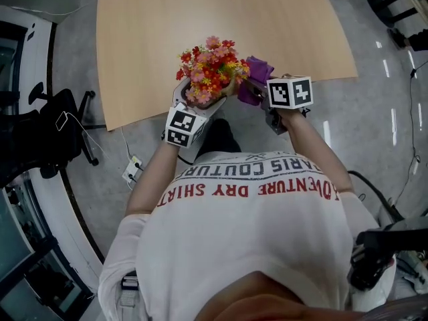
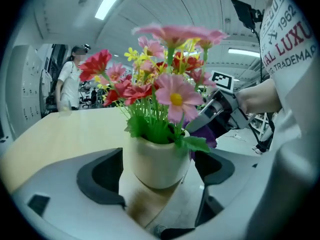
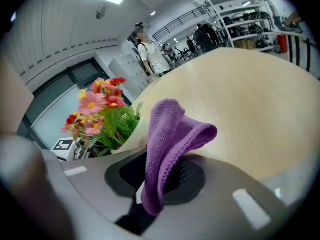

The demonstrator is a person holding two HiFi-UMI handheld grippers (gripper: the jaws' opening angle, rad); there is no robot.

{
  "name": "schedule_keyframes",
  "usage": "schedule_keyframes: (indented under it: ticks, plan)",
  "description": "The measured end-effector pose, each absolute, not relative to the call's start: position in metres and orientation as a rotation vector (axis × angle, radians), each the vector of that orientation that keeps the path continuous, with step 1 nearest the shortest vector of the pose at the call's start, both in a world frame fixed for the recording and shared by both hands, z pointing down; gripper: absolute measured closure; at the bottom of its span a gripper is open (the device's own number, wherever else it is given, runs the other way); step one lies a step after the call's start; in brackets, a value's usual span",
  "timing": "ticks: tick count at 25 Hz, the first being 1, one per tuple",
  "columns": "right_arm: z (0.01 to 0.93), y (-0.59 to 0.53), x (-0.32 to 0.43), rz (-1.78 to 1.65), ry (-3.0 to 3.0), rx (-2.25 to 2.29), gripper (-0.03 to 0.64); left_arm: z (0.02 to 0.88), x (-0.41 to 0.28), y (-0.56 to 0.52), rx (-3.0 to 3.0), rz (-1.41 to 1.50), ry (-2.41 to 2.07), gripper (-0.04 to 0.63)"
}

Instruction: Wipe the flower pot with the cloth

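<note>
A cream flower pot (image 2: pixel 156 161) filled with red, pink and yellow artificial flowers (image 1: pixel 212 69) sits at the near edge of the wooden table (image 1: pixel 221 12). My left gripper (image 2: pixel 155 170) is shut on the pot, one jaw on each side of it. My right gripper (image 1: pixel 253 91) is shut on a purple cloth (image 3: pixel 172 134), which sticks up folded from between its jaws. The cloth (image 1: pixel 257 72) hangs just right of the flowers, close to the pot (image 3: pixel 131 140). In the left gripper view the right gripper (image 2: pixel 220 109) and a bit of the cloth (image 2: pixel 206 134) show behind the pot.
The table stretches away beyond the pot. A black office chair (image 1: pixel 53 132) stands at the left and a power strip (image 1: pixel 132 169) lies on the grey floor under the table's edge. A person (image 2: pixel 67 84) stands far back in the room.
</note>
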State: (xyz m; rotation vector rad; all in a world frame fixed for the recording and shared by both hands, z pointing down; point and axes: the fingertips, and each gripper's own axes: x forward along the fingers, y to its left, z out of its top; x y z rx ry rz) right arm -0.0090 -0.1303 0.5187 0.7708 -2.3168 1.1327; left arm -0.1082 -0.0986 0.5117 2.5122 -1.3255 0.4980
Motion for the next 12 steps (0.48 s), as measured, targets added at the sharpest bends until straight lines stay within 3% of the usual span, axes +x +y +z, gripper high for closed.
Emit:
schedule_keyframes:
  ticks: [7,8,12]
  plan:
    - [0.430,-0.033,0.016,0.904,-2.563,0.631,0.557,0.475,-0.126,0.004,2.291,0.249,-1.396,0.157]
    - [0.419,-0.013,0.015,0.857,-2.589,0.573,0.557,0.459,-0.122,0.020,2.282,0.200,-1.385,0.199]
    - [0.383,0.055,0.008,0.694,-2.651,0.390,0.557,0.390,-0.092,0.073,2.335,0.062,-1.282,0.471]
